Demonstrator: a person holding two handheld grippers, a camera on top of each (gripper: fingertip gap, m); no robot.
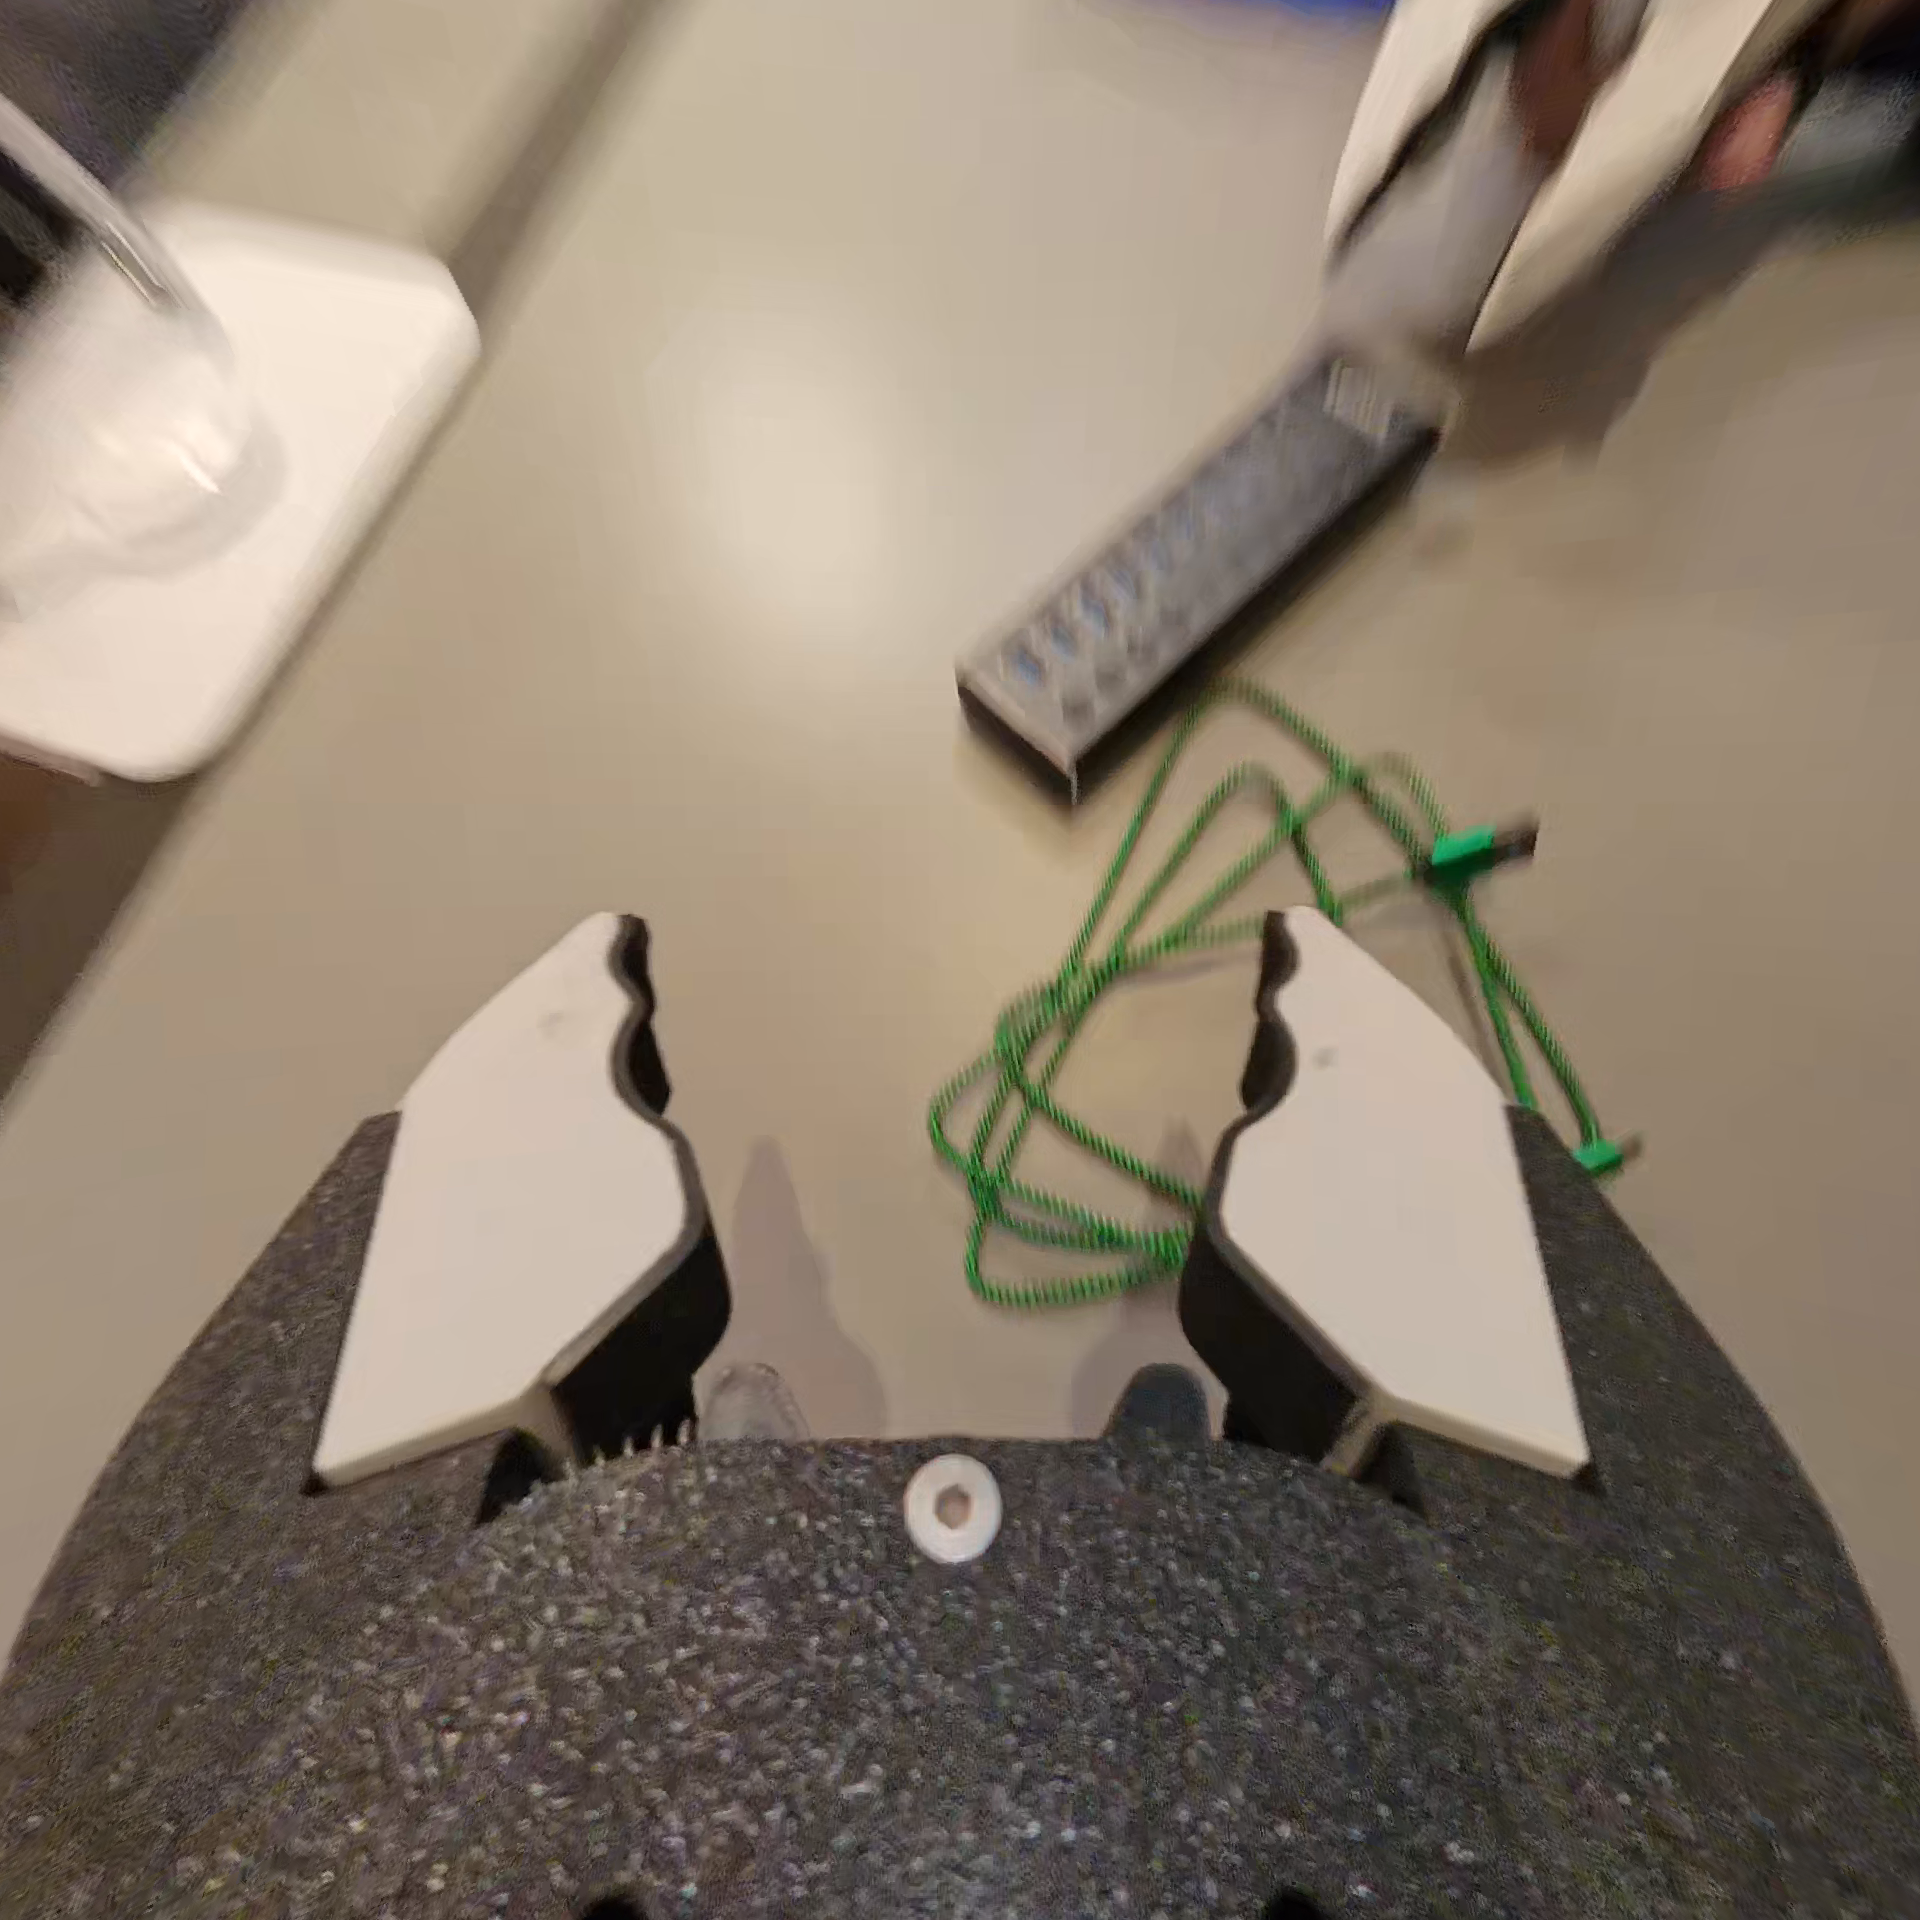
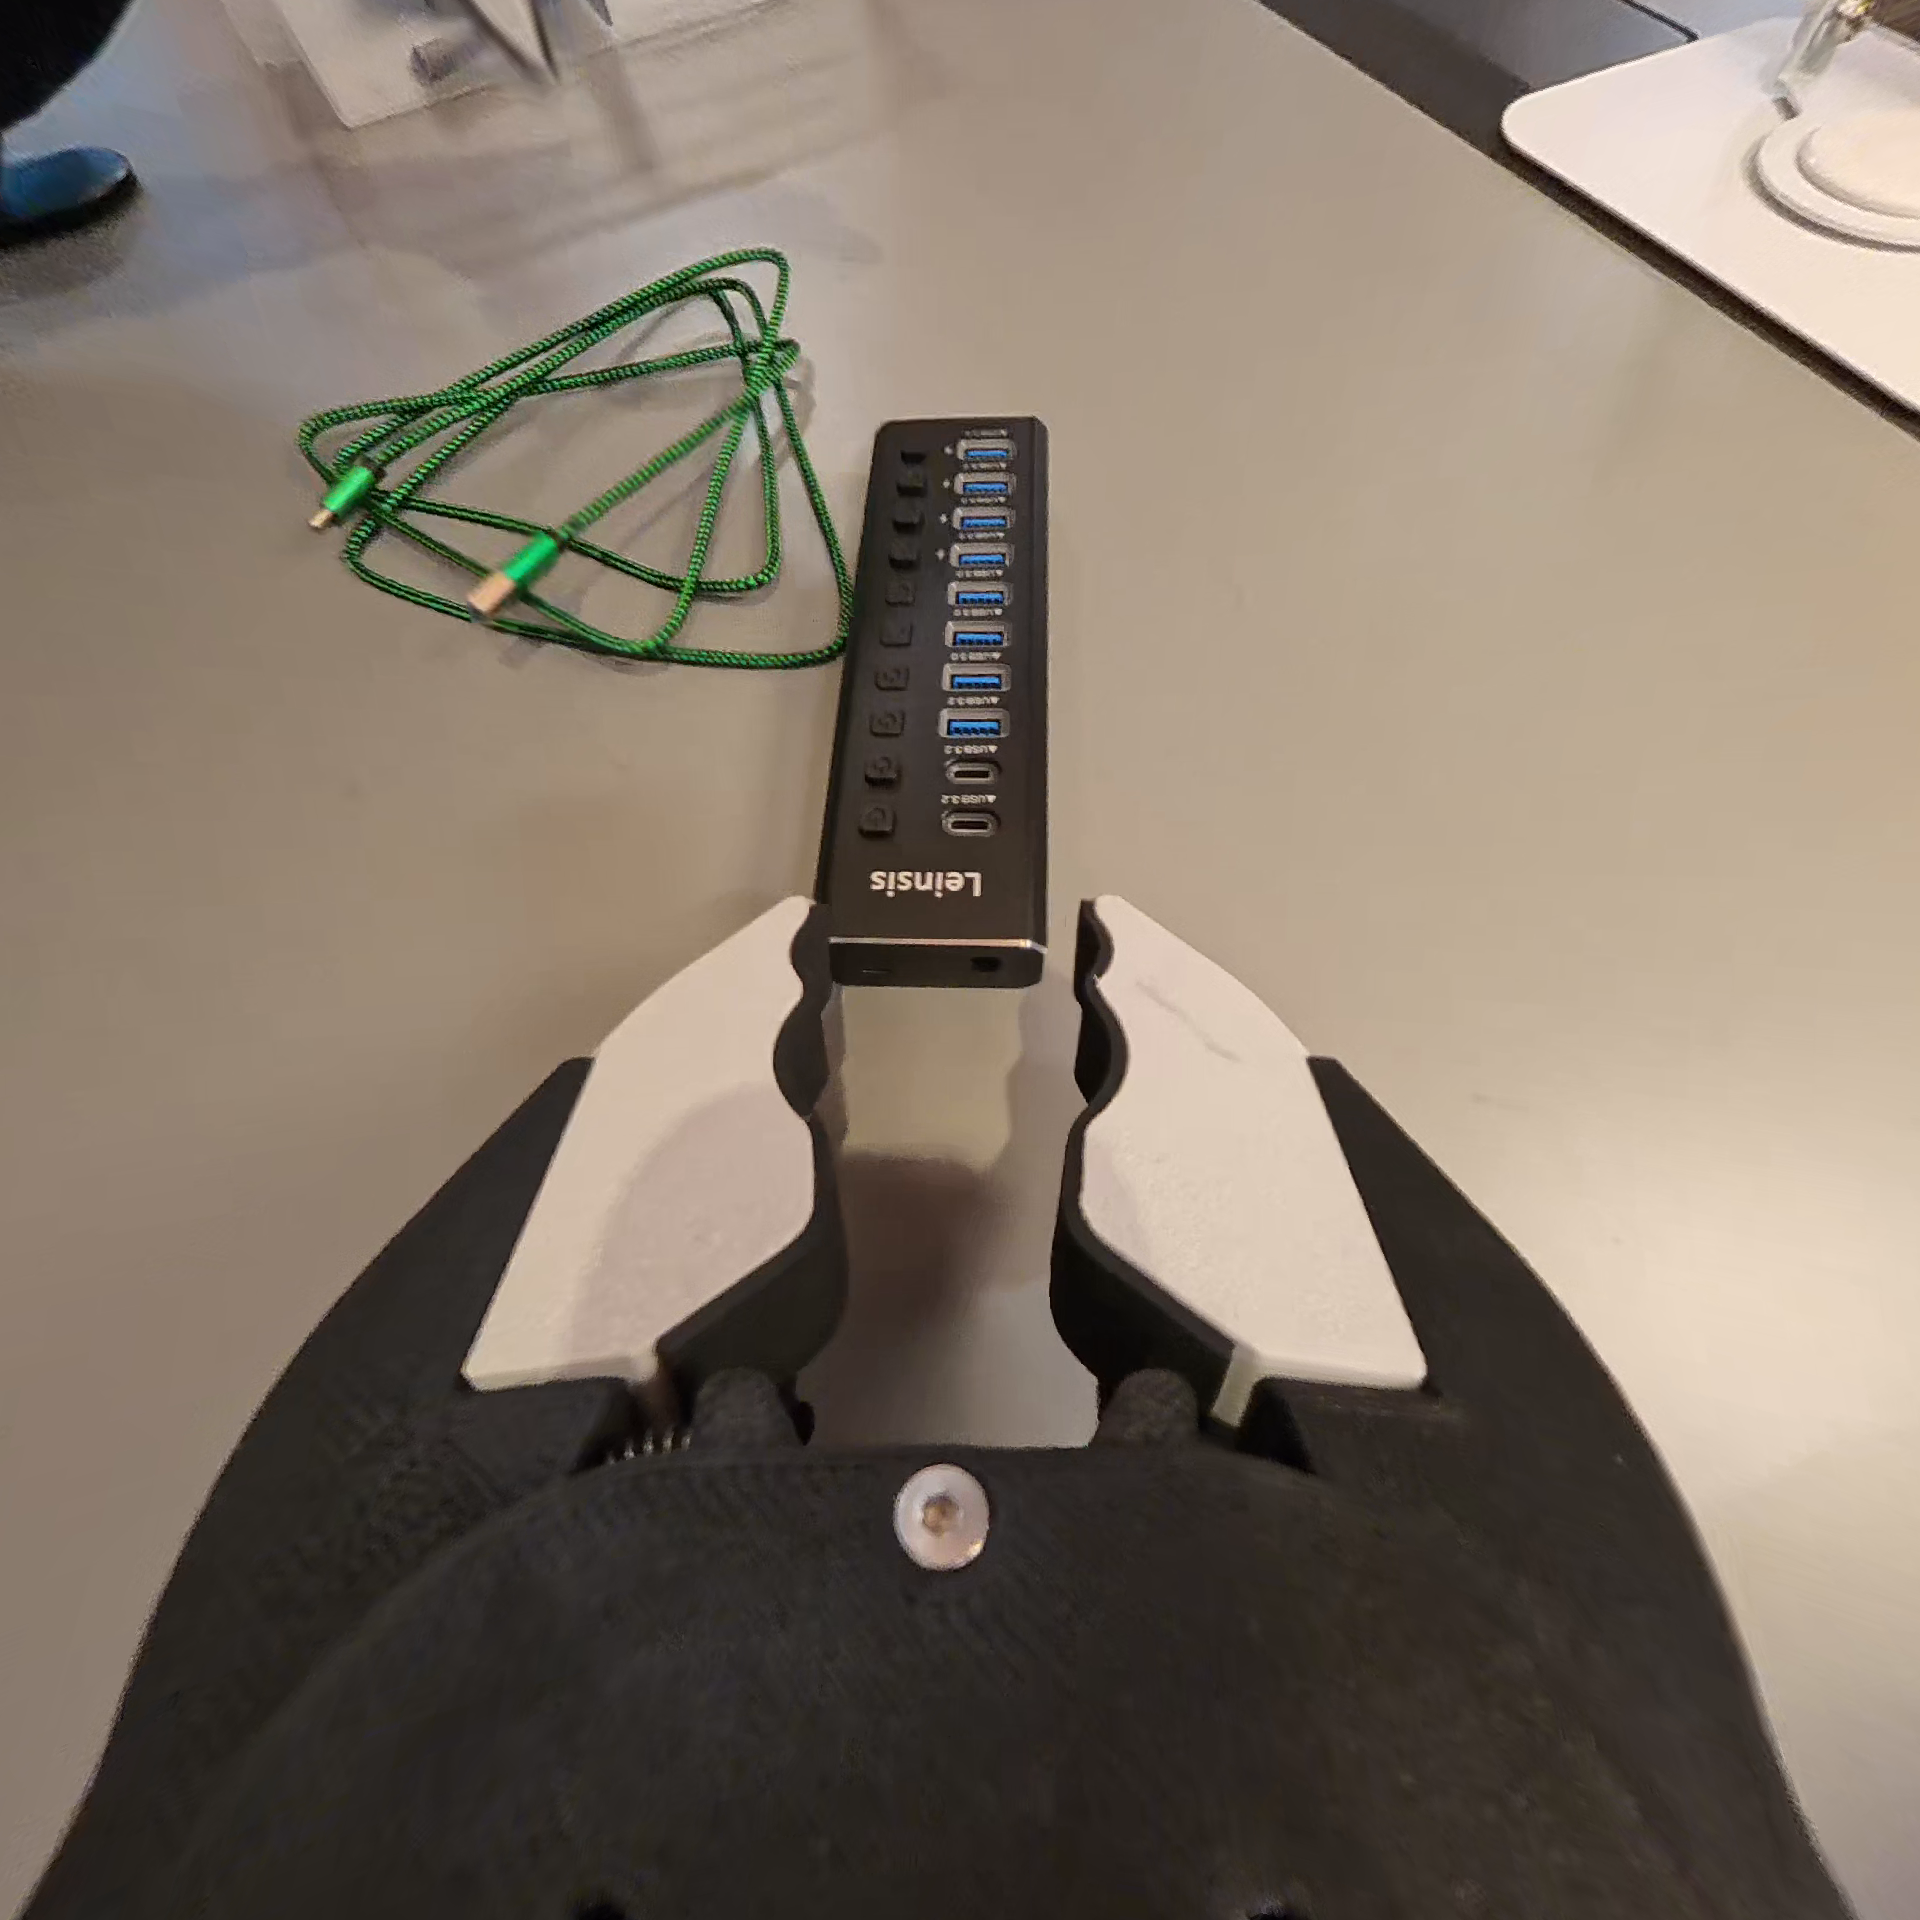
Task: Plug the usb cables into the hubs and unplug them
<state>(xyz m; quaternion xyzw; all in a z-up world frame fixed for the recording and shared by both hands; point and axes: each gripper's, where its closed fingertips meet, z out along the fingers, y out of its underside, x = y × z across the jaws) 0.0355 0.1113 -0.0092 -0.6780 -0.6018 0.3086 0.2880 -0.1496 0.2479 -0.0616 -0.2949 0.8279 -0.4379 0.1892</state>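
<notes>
Around the hub's [image 2: 940, 686] near end the right gripper [image 2: 940, 940] stands spread; left gripper [image 1: 956, 971] spread, empty; a crooked closing could push the hub aside.

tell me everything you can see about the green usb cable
The green-and-black braided usb cable lies in loose tangled loops on the beige tabletop, beside the long black metal usb hub. Both green-sleeved plugs, metal-tipped, lie free and unplugged. One loop reaches the hub's side; contact is unclear. Neither gripper touches it.
</notes>
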